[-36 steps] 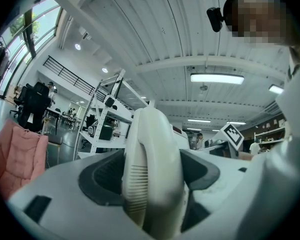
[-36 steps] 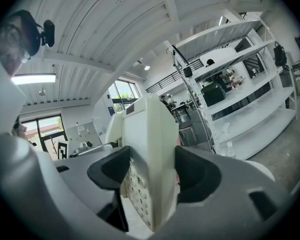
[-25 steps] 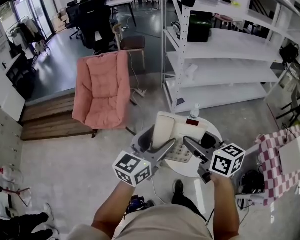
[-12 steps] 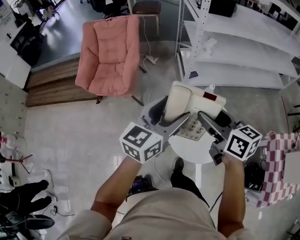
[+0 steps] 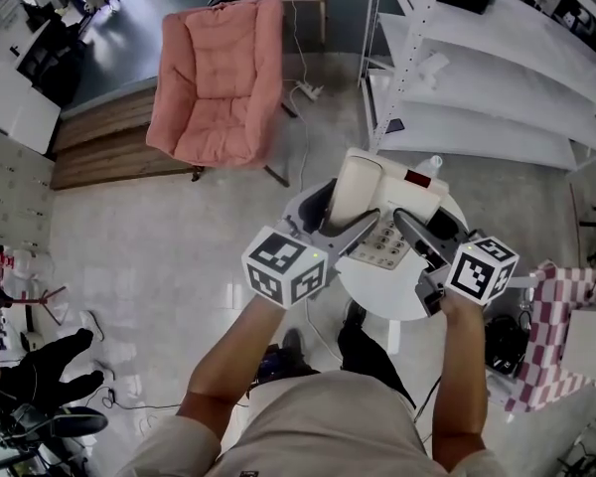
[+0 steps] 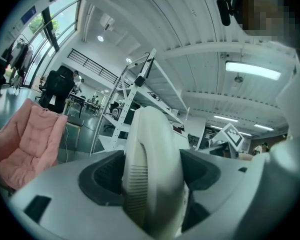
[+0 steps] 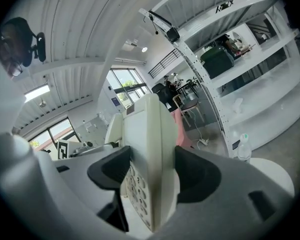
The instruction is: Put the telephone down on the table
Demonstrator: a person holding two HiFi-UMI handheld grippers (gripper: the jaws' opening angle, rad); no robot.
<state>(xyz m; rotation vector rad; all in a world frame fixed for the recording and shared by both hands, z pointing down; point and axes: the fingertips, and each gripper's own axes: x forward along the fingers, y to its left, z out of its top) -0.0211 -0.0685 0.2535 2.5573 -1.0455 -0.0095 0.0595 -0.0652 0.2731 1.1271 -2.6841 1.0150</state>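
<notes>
A cream desk telephone (image 5: 392,207) with a handset (image 5: 356,189) on its left side is held over the small round white table (image 5: 389,296). My left gripper (image 5: 330,225) is shut on the handset (image 6: 152,174), whose ribbed earpiece fills the gap between the jaws. My right gripper (image 5: 429,238) is shut on the telephone's body (image 7: 150,169), with the keypad facing left between the jaws. Whether the telephone touches the tabletop is hidden in every view.
A clear bottle (image 5: 433,166) stands at the table's far edge. White shelving (image 5: 497,78) rises behind it and a pink padded chair (image 5: 219,78) sits to the left. A checked cloth (image 5: 551,346) lies on something at the right. The person's legs are under the table's near edge.
The head camera has tipped further down and the scene slid up in view. Both grippers keep their hold on the telephone over the table, in much the same place relative to it.
</notes>
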